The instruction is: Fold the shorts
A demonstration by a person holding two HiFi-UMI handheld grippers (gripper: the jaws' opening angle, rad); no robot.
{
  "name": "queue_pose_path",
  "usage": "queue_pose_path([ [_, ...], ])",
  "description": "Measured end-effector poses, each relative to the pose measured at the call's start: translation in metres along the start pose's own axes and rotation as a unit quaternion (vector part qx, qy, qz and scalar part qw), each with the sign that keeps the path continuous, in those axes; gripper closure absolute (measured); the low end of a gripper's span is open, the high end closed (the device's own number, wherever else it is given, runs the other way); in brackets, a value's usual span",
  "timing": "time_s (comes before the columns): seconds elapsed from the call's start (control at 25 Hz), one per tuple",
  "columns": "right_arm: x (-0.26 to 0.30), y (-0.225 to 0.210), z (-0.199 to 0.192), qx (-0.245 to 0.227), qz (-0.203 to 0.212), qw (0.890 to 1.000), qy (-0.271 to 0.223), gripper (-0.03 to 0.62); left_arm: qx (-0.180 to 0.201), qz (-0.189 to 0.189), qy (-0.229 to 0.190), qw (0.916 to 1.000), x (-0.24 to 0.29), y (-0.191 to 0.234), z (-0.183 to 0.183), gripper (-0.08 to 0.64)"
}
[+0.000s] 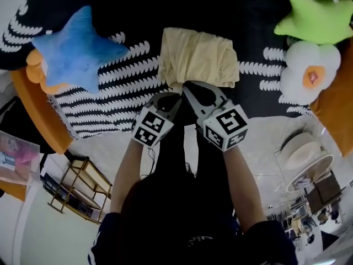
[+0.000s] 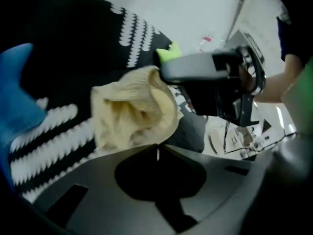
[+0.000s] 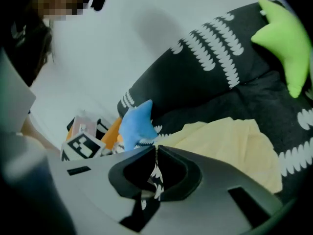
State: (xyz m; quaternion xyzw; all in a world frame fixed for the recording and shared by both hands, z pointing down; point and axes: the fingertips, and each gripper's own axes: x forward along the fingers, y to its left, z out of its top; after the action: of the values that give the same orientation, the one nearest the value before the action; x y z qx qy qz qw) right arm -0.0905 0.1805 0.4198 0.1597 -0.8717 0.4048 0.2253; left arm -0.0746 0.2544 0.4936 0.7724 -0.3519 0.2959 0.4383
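The pale yellow shorts lie in a folded, roughly square stack on the black patterned blanket. Both grippers hang side by side just off the stack's near edge. My left gripper is shut, and in the left gripper view its tips meet at the edge of the bunched cloth; no fabric shows clamped between them. My right gripper is shut too. In the right gripper view its tips are together with nothing held, and the shorts lie beyond them.
A blue star cushion lies left of the shorts. At the right are a green star cushion and a white flower cushion. The blanket's near edge ends at pale floor. A wire shelf stands lower left and a round white stand lower right.
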Motion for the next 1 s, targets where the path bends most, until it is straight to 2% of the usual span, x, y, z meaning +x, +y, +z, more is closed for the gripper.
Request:
queue_pose_path([
  [0.04, 0.012, 0.006, -0.014, -0.023, 0.004, 0.999, 0.026, 0.561, -0.053, 0.029, -0.006, 0.9982, -0.018, 0.016, -0.018, 0.547],
  [0.12, 0.038, 0.017, -0.051, -0.067, 0.011, 0.993, 0.093, 0.544, -0.152, 0.084, -0.025, 0.9845, -0.051, 0.053, -0.044, 0.548],
  [0.16, 0.05, 0.022, -0.074, -0.084, 0.015, 0.987, 0.133, 0.49, -0.188, 0.108, -0.04, 0.9755, -0.063, 0.072, -0.047, 0.547],
  [0.2, 0.057, 0.025, -0.096, -0.098, 0.017, 0.981, 0.169, 0.392, -0.21, 0.13, -0.056, 0.9674, -0.071, 0.091, -0.044, 0.548],
  [0.24, 0.06, 0.028, -0.112, -0.11, 0.017, 0.975, 0.193, 0.334, -0.22, 0.15, -0.072, 0.9614, -0.075, 0.108, -0.035, 0.548],
  [0.28, 0.057, 0.031, -0.118, -0.121, 0.016, 0.972, 0.199, 0.326, -0.22, 0.166, -0.086, 0.9575, -0.076, 0.123, -0.02, 0.548],
  [0.36, 0.04, 0.034, -0.099, -0.129, 0.008, 0.978, 0.161, 0.318, -0.207, 0.181, -0.109, 0.9553, -0.069, 0.146, 0.021, 0.549],
  [0.4, 0.028, 0.029, -0.081, -0.121, -0.005, 0.984, 0.129, 0.342, -0.201, 0.178, -0.117, 0.9561, -0.061, 0.152, 0.044, 0.551],
  [0.44, 0.016, 0.017, -0.059, -0.103, -0.026, 0.99, 0.092, 0.384, -0.197, 0.17, -0.123, 0.9578, -0.051, 0.157, 0.066, 0.551],
  [0.52, -0.007, -0.027, -0.015, -0.035, -0.081, 0.996, 0.016, 0.455, -0.194, 0.148, -0.12, 0.9622, -0.03, 0.161, 0.102, 0.549],
  [0.6, -0.023, -0.082, 0.019, 0.046, -0.132, 0.99, -0.028, 0.452, -0.199, 0.136, -0.1, 0.9655, -0.012, 0.166, 0.121, 0.537],
  [0.64, -0.027, -0.109, 0.028, 0.077, -0.157, 0.984, -0.028, 0.441, -0.206, 0.128, -0.083, 0.9665, -0.003, 0.168, 0.124, 0.526],
  [0.68, -0.029, -0.132, 0.033, 0.1, -0.179, 0.978, -0.016, 0.439, -0.218, 0.115, -0.064, 0.9671, 0.006, 0.169, 0.125, 0.473],
  [0.76, -0.025, -0.164, 0.036, 0.152, -0.196, 0.969, 0.006, 0.454, -0.242, 0.089, -0.027, 0.9658, 0.023, 0.169, 0.123, 0.397],
  [0.84, -0.017, -0.184, 0.034, 0.229, -0.184, 0.956, 0.015, 0.454, -0.255, 0.083, -0.003, 0.9634, 0.036, 0.172, 0.121, 0.396],
  [0.92, -0.007, -0.197, 0.024, 0.304, -0.169, 0.937, 0.035, 0.454, -0.264, 0.092, 0.018, 0.9599, 0.045, 0.179, 0.116, 0.424],
  [1.0, 0.0, -0.203, 0.014, 0.345, -0.157, 0.923, 0.064, 0.472, -0.267, 0.101, 0.034, 0.9577, 0.05, 0.185, 0.113, 0.501],
])
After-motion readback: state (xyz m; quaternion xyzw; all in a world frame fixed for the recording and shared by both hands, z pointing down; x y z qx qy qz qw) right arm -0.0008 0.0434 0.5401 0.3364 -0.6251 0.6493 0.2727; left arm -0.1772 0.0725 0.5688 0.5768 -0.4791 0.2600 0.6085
